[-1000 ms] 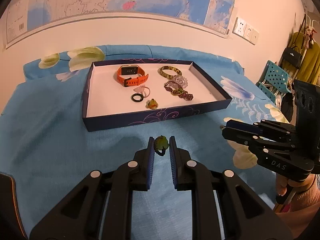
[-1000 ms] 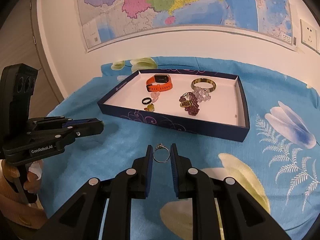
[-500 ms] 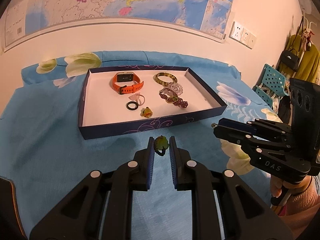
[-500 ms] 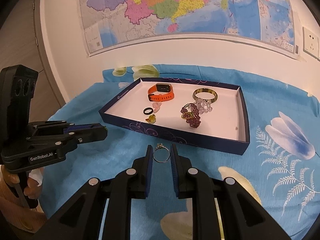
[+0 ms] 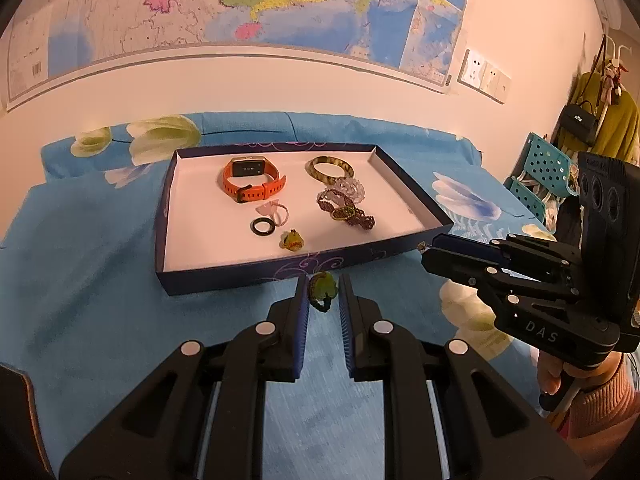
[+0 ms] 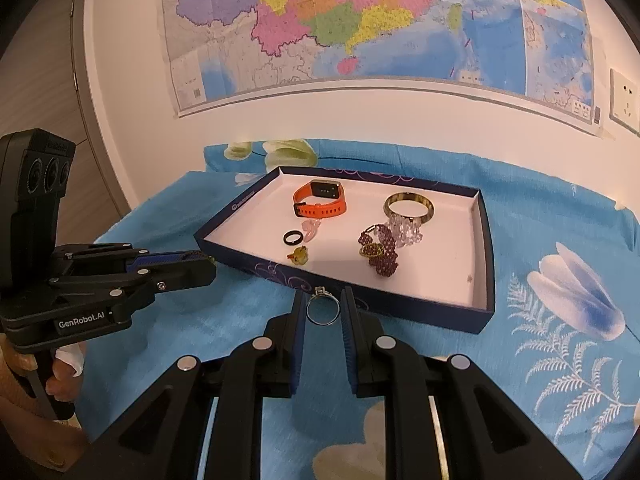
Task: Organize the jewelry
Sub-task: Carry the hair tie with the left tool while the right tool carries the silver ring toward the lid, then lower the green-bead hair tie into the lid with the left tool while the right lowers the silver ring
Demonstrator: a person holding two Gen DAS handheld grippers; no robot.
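Note:
My left gripper [image 5: 323,288] is shut on a small green pendant ring [image 5: 322,287], held just before the near wall of the dark blue tray [image 5: 224,280]. My right gripper [image 6: 322,300] is shut on a thin silver ring [image 6: 322,311], also near the tray's front wall [image 6: 400,306]. Inside the tray lie an orange watch [image 5: 256,184], a gold bangle [image 5: 330,168], a purple beaded piece [image 5: 347,213], a clear beaded bracelet [image 6: 405,229], a black ring [image 5: 263,226], a pink charm [image 5: 271,210] and a yellow-green charm [image 5: 292,240].
A blue flowered cloth [image 6: 560,280] covers the table. A map hangs on the wall [image 6: 360,20] behind. A teal chair [image 5: 540,172] and hanging clothes stand at the far right. Each view shows the other gripper with the person's hand [image 5: 556,376] on its handle.
Both grippers have drawn a little closer to the tray, still holding their rings. Nothing in the tray has moved.

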